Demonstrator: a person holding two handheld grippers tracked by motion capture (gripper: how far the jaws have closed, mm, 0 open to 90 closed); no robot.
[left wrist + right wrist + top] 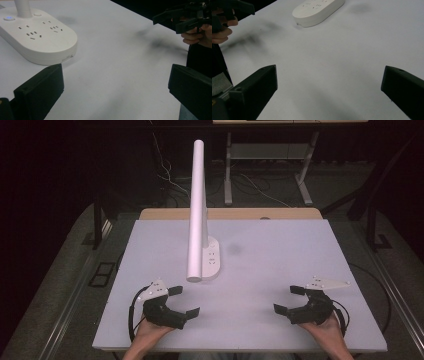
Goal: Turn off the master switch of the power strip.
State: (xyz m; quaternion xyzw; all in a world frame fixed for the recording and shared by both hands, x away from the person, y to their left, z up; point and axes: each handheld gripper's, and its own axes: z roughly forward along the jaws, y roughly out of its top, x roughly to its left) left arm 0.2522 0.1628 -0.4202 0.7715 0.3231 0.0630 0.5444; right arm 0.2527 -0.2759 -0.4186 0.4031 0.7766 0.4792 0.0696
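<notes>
Nearest the table's front edge, both hands are parked and nothing is in their grasp. The left gripper [182, 301] sits at the front left of the pale grey-white tabletop [280, 265], jaws spread wide and empty, pointed inward toward the middle. The right gripper [286, 299] mirrors it at the front right, jaws just as wide, also holding nothing. Seen from the left gripper view, its two black jaws stand far apart with bare table between them, and the other gripper [172, 21] hangs off in the top corner.

So on progress: by my reading this is the very start. Nothing gripped, nothing touched, the whole job ahead.

Moving farther in, the thing closest to the left gripper is the white oval plastic power-strip base [212, 260], lying flat left of the table's centre, just beyond that gripper's jaws and well apart from the right one. Its sockets [32, 33] look bare, no plugs in them, and a small blue-lit button [9, 18] glows on top.

From that base rises the tall white cylindrical post [198, 207], leaning toward the camera.

No bowls, boxes or trays anywhere on the table. Beyond the far edge, a dark floor with cables [172, 177].
</notes>
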